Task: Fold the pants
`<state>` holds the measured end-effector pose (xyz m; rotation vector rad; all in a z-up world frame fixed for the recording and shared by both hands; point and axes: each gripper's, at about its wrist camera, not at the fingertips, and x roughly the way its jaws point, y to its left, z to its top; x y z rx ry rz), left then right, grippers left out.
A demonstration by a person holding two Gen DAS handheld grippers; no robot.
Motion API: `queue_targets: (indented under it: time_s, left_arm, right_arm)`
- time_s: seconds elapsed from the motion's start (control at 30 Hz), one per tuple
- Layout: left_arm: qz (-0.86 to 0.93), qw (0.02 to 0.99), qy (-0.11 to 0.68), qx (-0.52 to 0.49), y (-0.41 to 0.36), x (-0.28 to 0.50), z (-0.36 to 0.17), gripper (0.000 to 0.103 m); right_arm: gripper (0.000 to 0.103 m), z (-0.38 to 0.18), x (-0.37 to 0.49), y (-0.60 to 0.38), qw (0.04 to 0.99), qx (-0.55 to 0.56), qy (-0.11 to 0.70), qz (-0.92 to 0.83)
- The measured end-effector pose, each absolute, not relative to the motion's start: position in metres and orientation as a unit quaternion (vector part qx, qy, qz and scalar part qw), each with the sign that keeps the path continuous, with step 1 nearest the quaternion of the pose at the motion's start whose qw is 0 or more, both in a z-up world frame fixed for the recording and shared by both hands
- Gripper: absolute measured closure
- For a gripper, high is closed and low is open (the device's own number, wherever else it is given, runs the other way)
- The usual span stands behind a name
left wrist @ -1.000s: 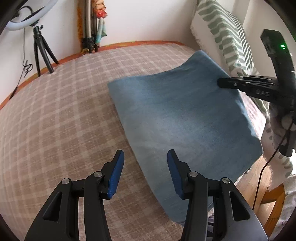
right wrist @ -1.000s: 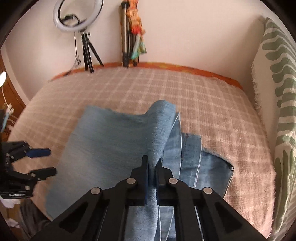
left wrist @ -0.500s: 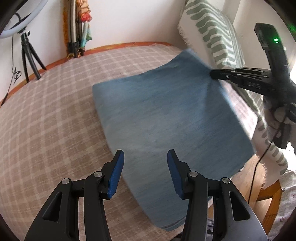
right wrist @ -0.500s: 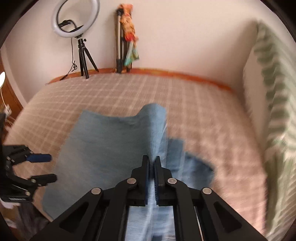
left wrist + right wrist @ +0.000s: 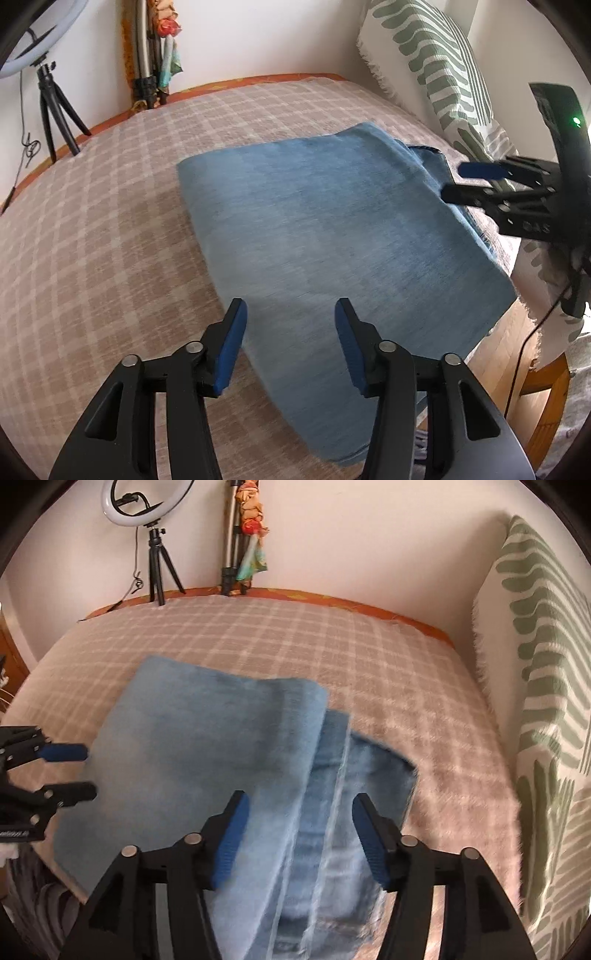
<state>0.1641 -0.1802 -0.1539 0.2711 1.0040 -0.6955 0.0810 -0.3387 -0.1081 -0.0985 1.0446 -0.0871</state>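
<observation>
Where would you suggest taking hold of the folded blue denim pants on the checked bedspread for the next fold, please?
Probably the near right corner of the folded blue denim pants, where stacked layer edges are exposed below the right gripper, whose jaws are opening. Come in from the bed's near side, jaws astride all the layers; the opposite edge looks like a closed fold lying flat on the checked bedspread.

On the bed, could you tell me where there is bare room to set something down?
The checked bedspread is bare between the jeans and the far wall, and between the jeans and the pillow. The near edge is crowded.
</observation>
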Motion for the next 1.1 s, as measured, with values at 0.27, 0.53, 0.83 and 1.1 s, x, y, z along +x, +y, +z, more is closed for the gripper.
queue_targets:
  time_s: [0.27,0.53,0.83,1.1]
  left_arm:
    - [-0.297,0.814,0.488,0.103,-0.152,0.175,-0.157,0.046]
    - [-0.3,0.803,0.505,0.099,-0.155,0.174,-0.165,0.045]
    - [-0.307,0.788,0.526,0.087,-0.159,0.166,-0.173,0.039]
    - [-0.312,0.791,0.515,0.106,-0.163,0.154,-0.179,0.038]
  right_arm:
    - [0.033,-0.106,0.032,-0.349,0.861,0.074,0.503,0.012]
    - [0.058,-0.141,0.007,-0.355,0.83,0.15,0.536,0.026]
    - [0.096,-0.133,0.01,-0.349,0.834,0.055,0.548,-0.009]
    - [0.032,-0.097,0.018,-0.347,0.875,0.045,0.483,-0.006]
